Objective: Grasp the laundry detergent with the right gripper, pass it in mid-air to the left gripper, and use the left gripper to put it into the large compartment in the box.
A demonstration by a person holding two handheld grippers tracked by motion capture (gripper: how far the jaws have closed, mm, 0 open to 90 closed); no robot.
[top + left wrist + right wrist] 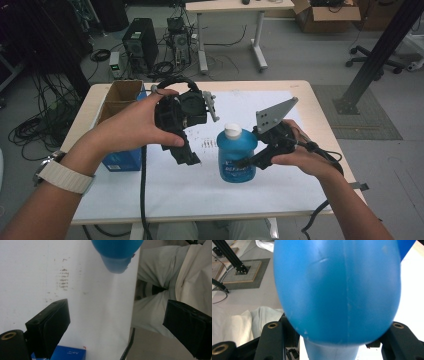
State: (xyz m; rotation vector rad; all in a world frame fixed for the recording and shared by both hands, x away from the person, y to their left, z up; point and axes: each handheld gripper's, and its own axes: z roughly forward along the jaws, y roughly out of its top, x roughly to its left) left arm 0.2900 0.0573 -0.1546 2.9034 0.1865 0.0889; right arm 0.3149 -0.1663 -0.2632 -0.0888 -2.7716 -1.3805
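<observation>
I am gripping the upright blue bottle (236, 159) on the table (300, 185) with my right gripper (250, 161), fingers closed around its body. My left gripper (187, 150) is hanging left of the bottle, fingers spread, empty.

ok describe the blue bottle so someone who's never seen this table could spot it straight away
Start at the white-topped table and look right of its middle, nearer the person's edge. There the blue bottle stands upright, with the right gripper closed on its side. Its rounded translucent blue body and white cap set it apart from the square-edged blue cardboard box at the table's left.
</observation>
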